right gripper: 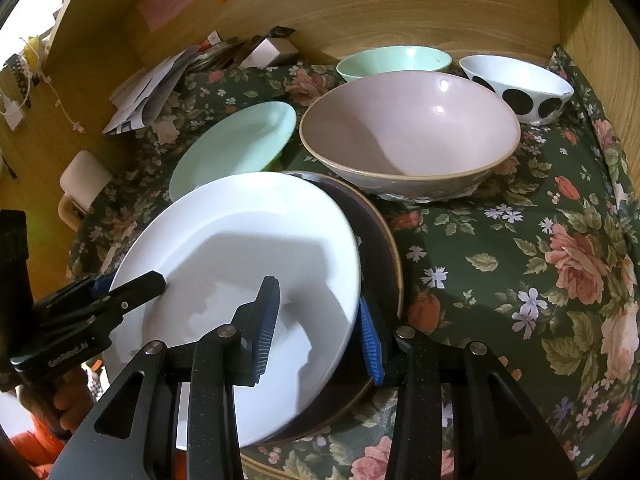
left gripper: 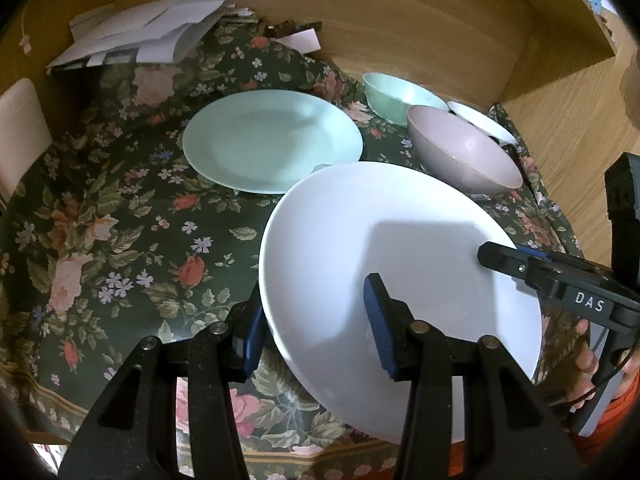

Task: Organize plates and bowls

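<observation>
Left gripper (left gripper: 316, 328): jaws astride the near-left rim of the white plate (left gripper: 400, 280), one blue pad under the rim, one over the plate's face; clamped on it, by the look of things.
Right gripper (right gripper: 320, 332): same story on the plate's opposite rim, pads either side of the edge and gripping.
White plate: tilted, carried between both grippers over the near part of the table (left gripper: 120, 240), which wears a dark floral cloth.
Open room, left: a broad bare stretch of cloth left of the white plate, ahead of the left gripper.
Open room, right: wide bare cloth to the right of the plates in the right wrist view.
Edges: wooden walls close in behind and to the right; the cloth's border runs along the near edge.
Mint plate (left gripper: 272, 140): flat on the cloth just beyond the white plate.
Pink bowl (right gripper: 408, 136): upright behind the white plate, near its far rim.
Mint bowl (right gripper: 394, 62): back by the wall, behind the pink bowl.
Spotted bowl (right gripper: 520, 88): far right corner, beside the pink bowl.
Only the right view shows: a dark plate (right gripper: 380, 248) with a tan rim beneath the white one, and the black spots.
Only the left view shows: the whole mint plate, and fingers (left gripper: 584, 364) on the right gripper's handle.
Papers (left gripper: 140, 36): piled at the far left corner.
</observation>
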